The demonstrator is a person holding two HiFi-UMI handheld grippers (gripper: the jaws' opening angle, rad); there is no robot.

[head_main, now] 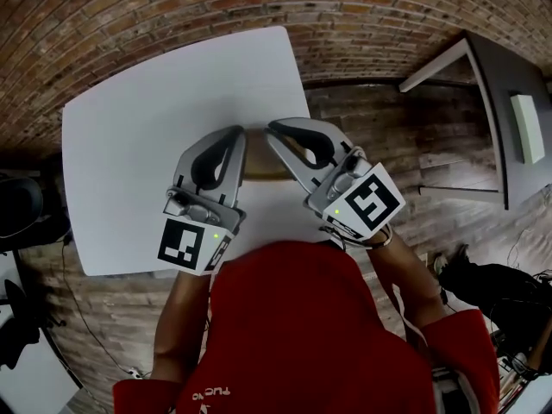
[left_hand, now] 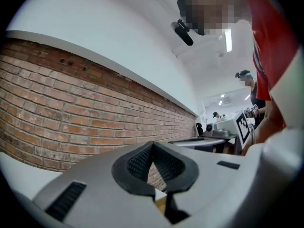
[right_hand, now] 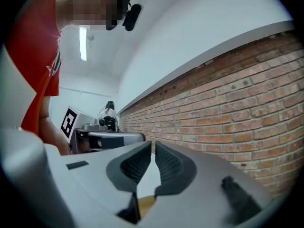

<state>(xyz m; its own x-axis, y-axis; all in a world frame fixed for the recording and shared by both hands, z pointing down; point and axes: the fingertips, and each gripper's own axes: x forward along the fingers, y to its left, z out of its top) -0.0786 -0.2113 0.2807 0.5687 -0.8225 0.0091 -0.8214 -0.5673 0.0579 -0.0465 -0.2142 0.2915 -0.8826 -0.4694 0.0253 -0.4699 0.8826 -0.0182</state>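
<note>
I hold both grippers low over a white table point(head_main: 138, 128), their tips close together near its middle. My left gripper point(head_main: 242, 133) is shut, its black pads meeting at the tip point(left_hand: 152, 145), with nothing between them. My right gripper point(head_main: 270, 128) is shut down to a thin slit point(right_hand: 153, 144) and holds nothing. A tan flat thing point(head_main: 269, 178) lies on the table under and between the two grippers, mostly hidden by them. A sliver of it shows low between the jaws in both gripper views point(left_hand: 161, 204) point(right_hand: 145, 205).
A brick wall point(head_main: 172, 7) runs along the table's far side. A grey table point(head_main: 504, 76) with a white box point(head_main: 527, 128) stands at the right. A black chair point(head_main: 19, 210) is at the left edge. Cables lie on the wood floor point(head_main: 517, 309).
</note>
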